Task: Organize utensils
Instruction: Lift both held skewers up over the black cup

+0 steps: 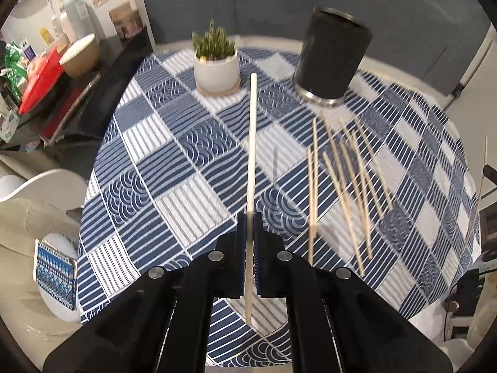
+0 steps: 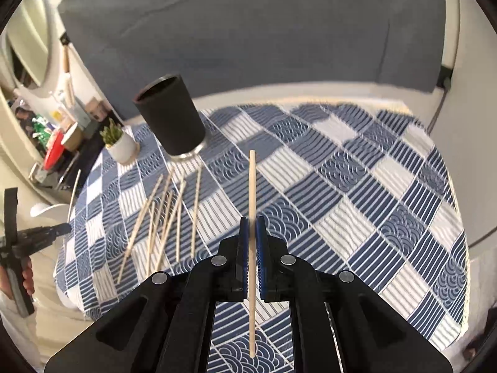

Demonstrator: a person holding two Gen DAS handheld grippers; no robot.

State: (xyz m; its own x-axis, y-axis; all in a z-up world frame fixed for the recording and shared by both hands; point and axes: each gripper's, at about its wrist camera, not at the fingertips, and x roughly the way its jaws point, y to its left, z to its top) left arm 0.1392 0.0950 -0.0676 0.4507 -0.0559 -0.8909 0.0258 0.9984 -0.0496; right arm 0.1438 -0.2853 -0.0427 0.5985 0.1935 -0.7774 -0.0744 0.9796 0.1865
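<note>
Checked blue tablecloth bears loose pale chopsticks; both grippers' fingers clamp one each.

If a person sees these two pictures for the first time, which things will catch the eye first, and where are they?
First come the two chopsticks: the left gripper is shut on one chopstick, the right gripper on another chopstick, each pointing out over the blue-and-white tablecloth. Next, the black holder at the far side, with loose chopsticks scattered before it and a small potted plant to its left.
</note>
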